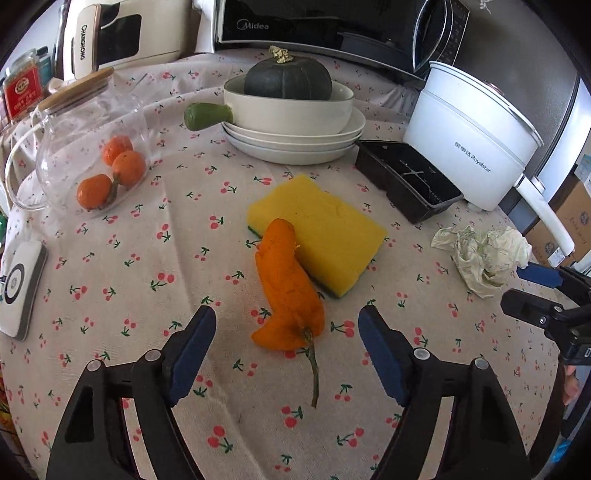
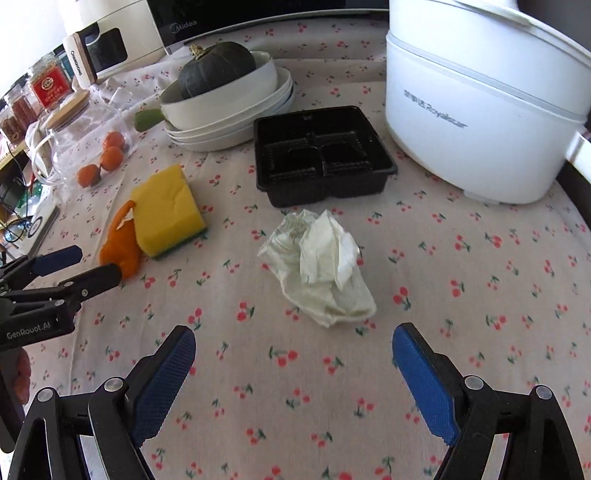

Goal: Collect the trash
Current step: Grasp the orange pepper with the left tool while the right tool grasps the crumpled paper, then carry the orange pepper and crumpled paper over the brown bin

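A strip of orange peel with a stem (image 1: 288, 280) lies on the cherry-print tablecloth, its far end leaning on a yellow sponge (image 1: 325, 229). My left gripper (image 1: 288, 317) is open around the peel's near end, with both pads clear of it. A crumpled white tissue (image 2: 321, 269) lies just beyond my right gripper (image 2: 294, 338), which is open and holds nothing. A black plastic tray (image 2: 321, 155) stands empty behind the tissue. The right wrist view also shows the left gripper (image 2: 88, 266) by the peel (image 2: 122, 247).
A white electric pot (image 2: 480, 110) stands at the back right. Stacked white plates (image 1: 295, 144) carry a pan with a dark squash. A glass jar (image 1: 92, 140) holding tangerines lies at the left, a white device (image 1: 22, 288) near the left edge, and a microwave (image 1: 314, 26) behind.
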